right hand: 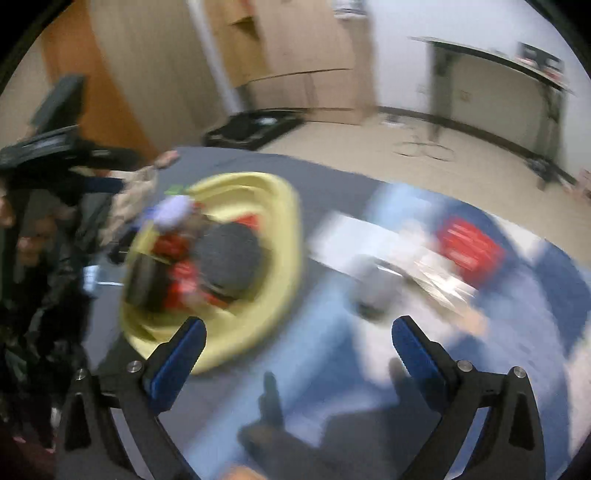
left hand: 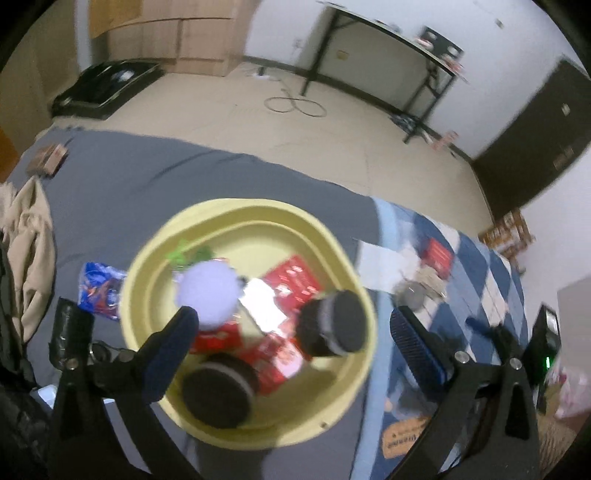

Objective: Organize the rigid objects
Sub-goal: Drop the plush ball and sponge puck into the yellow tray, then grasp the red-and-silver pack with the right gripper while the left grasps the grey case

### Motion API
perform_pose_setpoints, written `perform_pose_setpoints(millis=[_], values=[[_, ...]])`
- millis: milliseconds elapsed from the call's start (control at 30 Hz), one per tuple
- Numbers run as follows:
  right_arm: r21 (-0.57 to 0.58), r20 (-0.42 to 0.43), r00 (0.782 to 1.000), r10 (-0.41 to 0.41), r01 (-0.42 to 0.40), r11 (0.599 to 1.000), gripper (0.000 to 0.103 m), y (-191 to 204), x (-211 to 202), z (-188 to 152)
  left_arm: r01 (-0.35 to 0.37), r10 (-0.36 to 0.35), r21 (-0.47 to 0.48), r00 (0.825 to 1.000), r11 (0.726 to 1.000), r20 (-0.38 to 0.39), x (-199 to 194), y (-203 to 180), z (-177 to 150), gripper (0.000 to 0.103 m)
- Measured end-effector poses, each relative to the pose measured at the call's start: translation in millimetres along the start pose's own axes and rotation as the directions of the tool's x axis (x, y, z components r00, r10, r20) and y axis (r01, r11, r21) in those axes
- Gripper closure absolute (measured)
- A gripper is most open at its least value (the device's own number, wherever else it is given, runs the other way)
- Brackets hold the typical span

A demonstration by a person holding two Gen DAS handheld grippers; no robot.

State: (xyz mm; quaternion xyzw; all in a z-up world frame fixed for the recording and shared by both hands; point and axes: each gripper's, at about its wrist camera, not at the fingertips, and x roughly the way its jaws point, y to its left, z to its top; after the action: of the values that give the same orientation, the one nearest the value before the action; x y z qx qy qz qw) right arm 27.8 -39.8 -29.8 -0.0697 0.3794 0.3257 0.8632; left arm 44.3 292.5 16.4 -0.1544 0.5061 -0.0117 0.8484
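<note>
Yellow basin [left hand: 334, 236] on grey bed sheet, left view: two dark jars, red packets inside. Left gripper [left hand: 295, 325] jaws wide apart, empty, above it; dipping could tip the leaning jar [left hand: 332, 323]. Right view, blurred: right gripper [right hand: 299, 341] jaws apart, empty, beside basin; red packet [right hand: 469, 247] lies well apart, fast swing risks overshoot.

The left wrist camera looks steeply down from close above the yellow basin [left hand: 334, 236], which fills the middle of its view, with the floor and a far table [left hand: 388, 33] beyond. The right wrist camera sits further right and tilts less, putting the basin [right hand: 284, 206] at its left; its view is motion-blurred. The 2 views share the basin, the grey cover [left hand: 155, 177] and the far wall.
</note>
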Motion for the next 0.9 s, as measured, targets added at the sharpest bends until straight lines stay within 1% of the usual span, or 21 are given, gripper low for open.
perform_pose_setpoints(millis=[67, 100, 133, 233, 300, 400, 433, 500, 567, 600, 633, 700, 733, 767, 833, 900], values=[[0.042, -0.013, 0.997, -0.075, 0.075, 0.996, 0.000, -33, -13, -14, 0.015, -0.016, 0.043, 1.000, 0.999, 0.003, 1, -21, -3, 0.000], [0.061, -0.030, 0.995, -0.100, 0.102, 0.993, 0.000, -44, -17, -17, 0.023, -0.023, 0.057, 1.000, 0.998, -0.003, 4, -29, -5, 0.000], [0.081, -0.044, 0.992, -0.121, 0.124, 0.989, 0.000, -55, -22, -20, 0.030, -0.029, 0.067, 1.000, 0.997, -0.012, 6, -37, -7, 0.000], [0.139, -0.032, 0.987, -0.160, 0.163, 0.977, 0.000, -79, -43, -24, 0.042, -0.036, 0.117, 0.998, 0.992, -0.052, 22, -65, -15, 0.000], [0.169, -0.033, 0.987, -0.158, 0.161, 0.972, 0.000, -85, -50, -24, 0.037, -0.024, 0.161, 0.996, 0.986, -0.080, 36, -85, -22, 0.000], [0.247, -0.074, 0.984, -0.163, 0.176, 0.953, 0.000, -97, -53, -14, 0.012, 0.014, 0.247, 0.994, 0.969, -0.105, 58, -115, -34, 0.000], [0.281, -0.096, 0.982, -0.161, 0.182, 0.942, 0.000, -102, -49, -9, 0.009, 0.019, 0.276, 0.995, 0.961, -0.098, 65, -124, -38, 0.000], [0.328, -0.114, 0.982, -0.150, 0.180, 0.927, 0.000, -111, -52, 8, 0.006, 0.023, 0.324, 0.996, 0.946, -0.084, 78, -139, -41, 0.000], [0.358, -0.135, 0.982, -0.135, 0.175, 0.917, 0.001, -117, -39, 24, 0.013, 0.020, 0.372, 0.996, 0.928, -0.085, 96, -152, -42, 0.001], [0.373, -0.151, 0.981, -0.124, 0.172, 0.912, 0.001, -118, -31, 34, 0.015, 0.019, 0.385, 0.996, 0.923, -0.083, 102, -155, -41, 0.001], [0.383, -0.159, 0.981, -0.113, 0.167, 0.908, 0.002, -120, -27, 41, 0.012, 0.022, 0.400, 0.996, 0.916, -0.081, 110, -159, -39, 0.004], [0.410, -0.170, 0.981, -0.090, 0.154, 0.899, 0.002, -121, -14, 57, 0.011, 0.033, 0.432, 0.995, 0.902, -0.095, 127, -165, -32, 0.006], [0.417, -0.179, 0.981, -0.079, 0.148, 0.897, 0.002, -120, -8, 63, 0.009, 0.044, 0.438, 0.993, 0.899, -0.110, 136, -166, -29, 0.007], [0.422, -0.189, 0.979, -0.070, 0.146, 0.895, 0.002, -120, 0, 70, 0.009, 0.055, 0.436, 0.990, 0.900, -0.133, 145, -167, -26, 0.011], [0.412, -0.232, 0.970, -0.075, 0.168, 0.895, 0.003, -120, 18, 81, 0.034, 0.049, 0.424, 0.982, 0.905, -0.182, 161, -167, -21, 0.013], [0.398, -0.265, 0.961, -0.077, 0.181, 0.899, 0.007, -121, 34, 86, 0.028, 0.069, 0.439, 0.976, 0.898, -0.205, 176, -169, -20, 0.013]])
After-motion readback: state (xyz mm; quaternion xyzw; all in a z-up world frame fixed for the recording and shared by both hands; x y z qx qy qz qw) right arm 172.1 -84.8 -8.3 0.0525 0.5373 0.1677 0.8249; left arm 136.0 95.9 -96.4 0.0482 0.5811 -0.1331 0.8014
